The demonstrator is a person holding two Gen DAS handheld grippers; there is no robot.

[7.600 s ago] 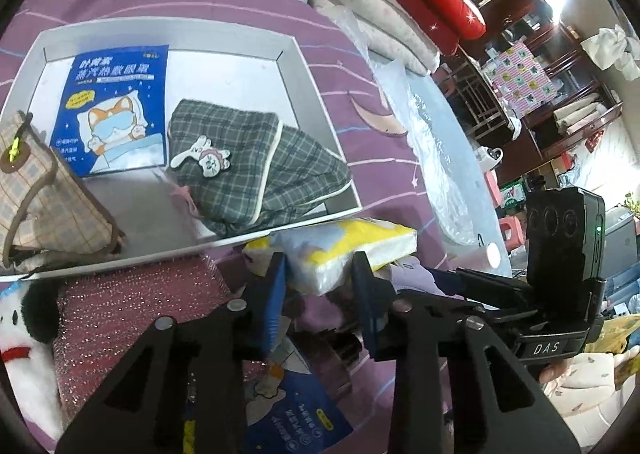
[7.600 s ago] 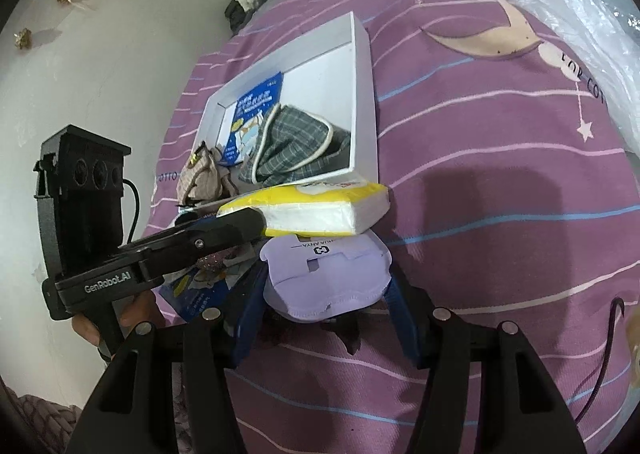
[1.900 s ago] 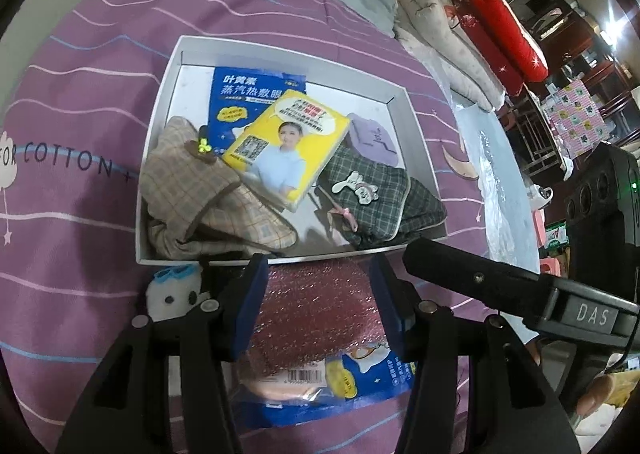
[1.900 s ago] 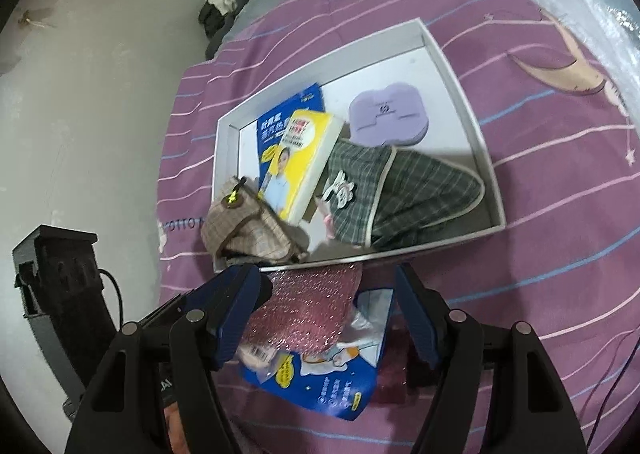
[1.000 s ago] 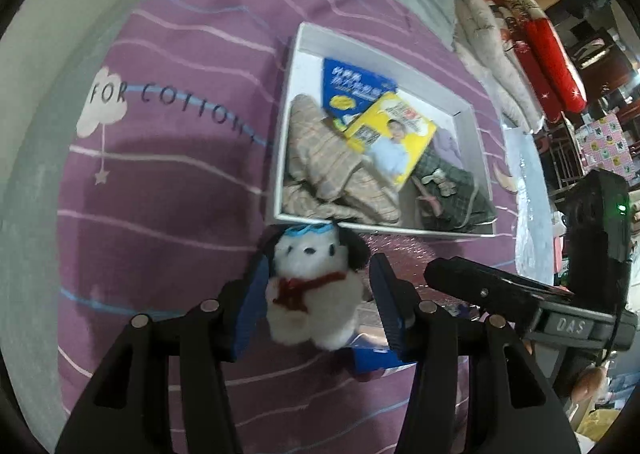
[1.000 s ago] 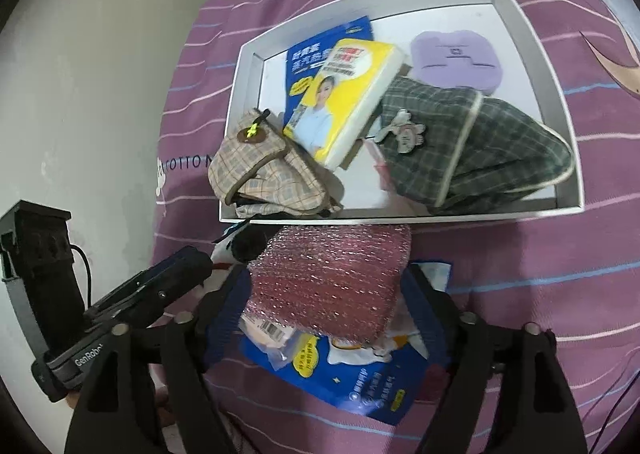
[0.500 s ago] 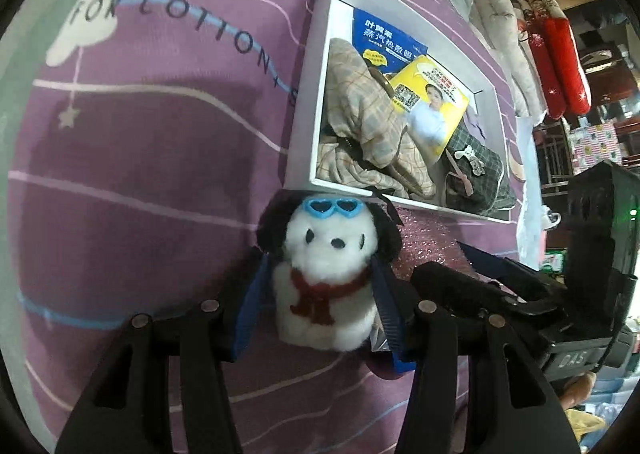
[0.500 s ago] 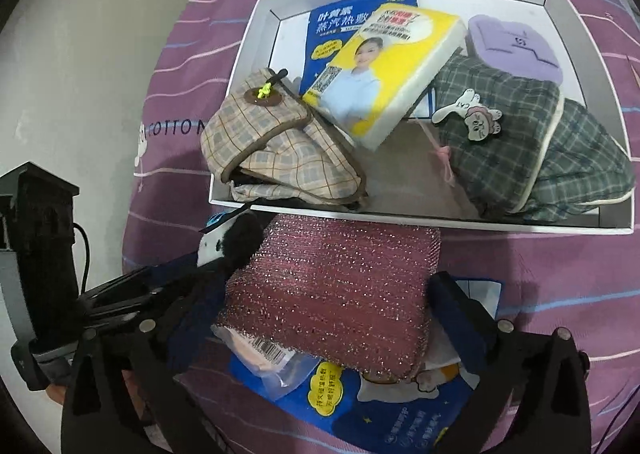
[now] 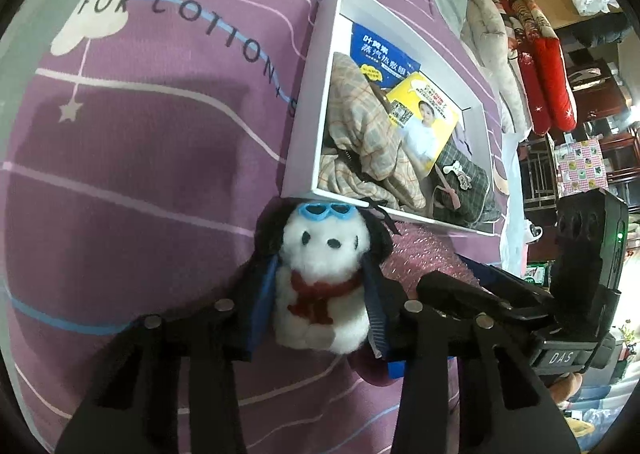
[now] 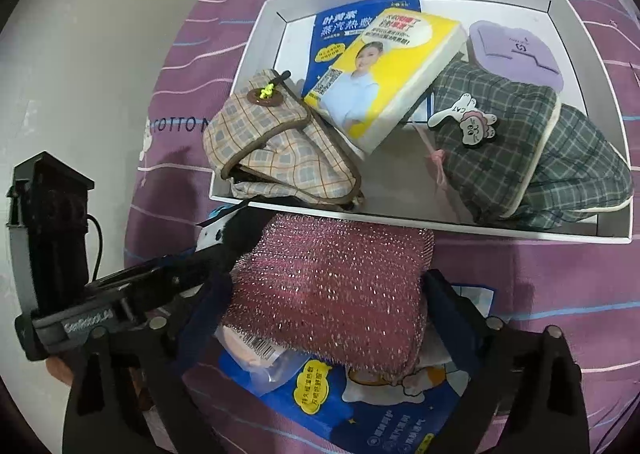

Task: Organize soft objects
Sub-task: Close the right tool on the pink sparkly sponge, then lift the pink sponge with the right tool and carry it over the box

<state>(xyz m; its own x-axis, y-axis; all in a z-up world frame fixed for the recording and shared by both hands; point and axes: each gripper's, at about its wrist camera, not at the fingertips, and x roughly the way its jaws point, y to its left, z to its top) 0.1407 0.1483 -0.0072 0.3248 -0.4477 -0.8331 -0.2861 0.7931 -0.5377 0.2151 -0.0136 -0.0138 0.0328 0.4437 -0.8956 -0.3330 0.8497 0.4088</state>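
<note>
My left gripper [image 9: 320, 302] is squeezing a small white plush dog with black ears, blue goggles and a red scarf [image 9: 320, 282]; its jaws have just been closing, and both blue pads [image 9: 262, 302] are now pressing into the fluffy body just outside the near corner of the shallow white cardboard box [image 9: 308, 133] on the purple striped bedsheet [image 9: 140, 133]. My right gripper [image 10: 324, 294] is straddling a glittery pink scouring pad [image 10: 328, 282] with its fingers spread wide; its jaws have just been narrowing a little, and I cannot tell whether the pads are touching the pad's edges. The pad is lying just in front of the box's near wall, on top of a blue printed pouch [image 10: 360, 410]. Only the right wrist view is showing that pouch clearly, along with the whole box filling: a beige plaid drawstring pouch [image 10: 276, 145], a yellow packet with a portrait [image 10: 384, 77], a green plaid pouch with a cat badge [image 10: 520, 141] and a lilac plastic case [image 10: 516, 53]. Only the left wrist view is showing the dog's face, red bolsters [image 9: 548, 81] and dark wooden furniture [image 9: 592, 101] beyond the bed.
</note>
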